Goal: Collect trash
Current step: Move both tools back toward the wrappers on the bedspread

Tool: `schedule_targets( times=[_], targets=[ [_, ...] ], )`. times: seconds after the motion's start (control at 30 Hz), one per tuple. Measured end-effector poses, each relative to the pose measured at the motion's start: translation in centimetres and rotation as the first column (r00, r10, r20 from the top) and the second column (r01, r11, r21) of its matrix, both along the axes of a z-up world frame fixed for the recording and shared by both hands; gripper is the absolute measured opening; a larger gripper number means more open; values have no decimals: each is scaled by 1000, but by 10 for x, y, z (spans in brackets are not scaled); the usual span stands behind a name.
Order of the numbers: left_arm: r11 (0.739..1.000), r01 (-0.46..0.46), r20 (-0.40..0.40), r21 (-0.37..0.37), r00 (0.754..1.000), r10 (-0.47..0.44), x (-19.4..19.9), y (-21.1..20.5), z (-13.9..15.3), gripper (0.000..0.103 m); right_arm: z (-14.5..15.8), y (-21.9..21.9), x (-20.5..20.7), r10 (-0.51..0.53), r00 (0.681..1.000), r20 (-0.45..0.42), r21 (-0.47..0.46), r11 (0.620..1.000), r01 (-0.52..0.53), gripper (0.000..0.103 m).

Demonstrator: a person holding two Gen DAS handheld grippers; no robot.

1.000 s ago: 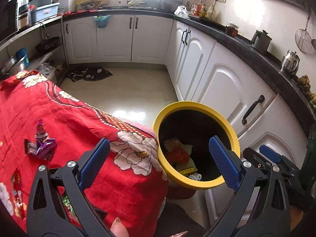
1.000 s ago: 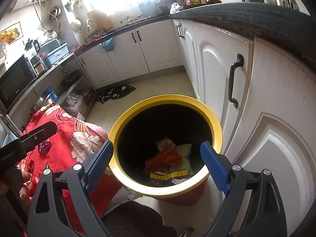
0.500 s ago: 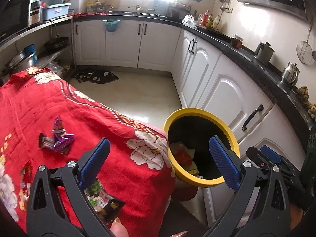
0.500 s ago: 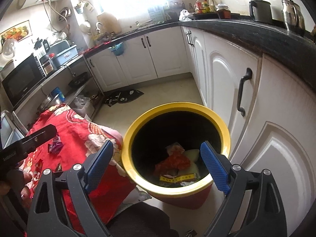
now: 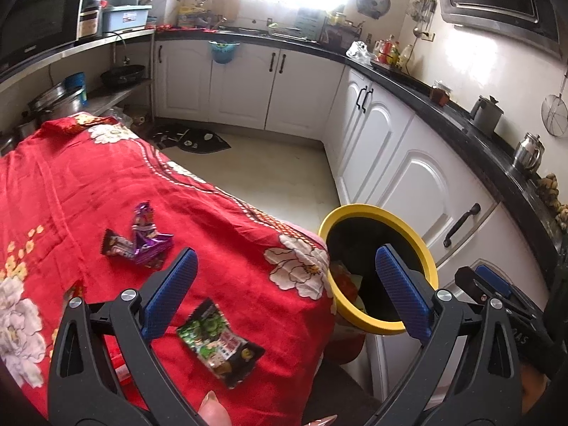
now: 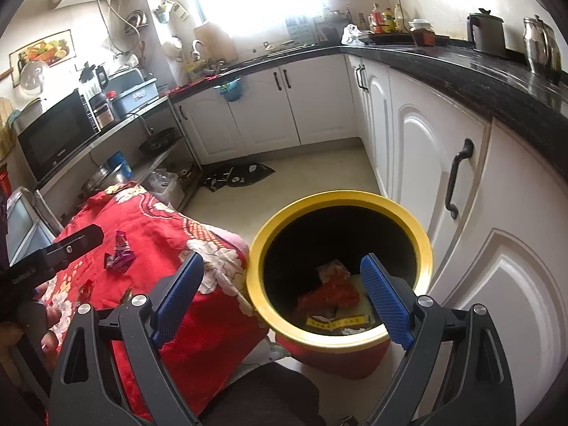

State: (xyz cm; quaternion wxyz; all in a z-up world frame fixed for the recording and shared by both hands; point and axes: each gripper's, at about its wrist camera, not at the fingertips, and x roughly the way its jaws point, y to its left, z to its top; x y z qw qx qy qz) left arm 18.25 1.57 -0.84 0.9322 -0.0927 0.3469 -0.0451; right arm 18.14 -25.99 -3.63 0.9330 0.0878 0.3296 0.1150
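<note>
My left gripper [image 5: 284, 291]: fingers spread wide, nothing between them. My right gripper [image 6: 282, 293]: likewise spread and empty. Green-and-black wrapper [image 5: 220, 342] on the red-clothed table [image 5: 88, 191], near its front edge. Purple wrappers [image 5: 142, 239] further back; print unreadable. Yellow-rimmed bin [image 6: 340, 200] just beside the table, trash inside half lost in shadow. Bin base partly cut off.
</note>
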Motion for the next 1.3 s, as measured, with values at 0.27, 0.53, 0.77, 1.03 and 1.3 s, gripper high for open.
schedule_targets(
  times=[0.27,0.53,0.77,1.03,1.3],
  targets=[
    [999,-42,9,10,999,42,-12,22,4,92,4,20,-5,57,998,9,6,998,-57,87],
    [995,-94,20,10,995,94,-22,46,7,92,9,45,-11,117,993,18,5,993,-117,87],
    [989,-146,23,5,989,146,-31,70,7,92,13,71,-18,177,984,25,-2,984,-177,87],
    [978,-210,21,-6,978,210,-41,100,6,92,18,98,-23,240,970,33,-18,971,-240,87],
    [968,-251,17,3,968,251,-52,118,2,92,18,128,-27,312,949,30,-39,950,-311,87]
  ],
)
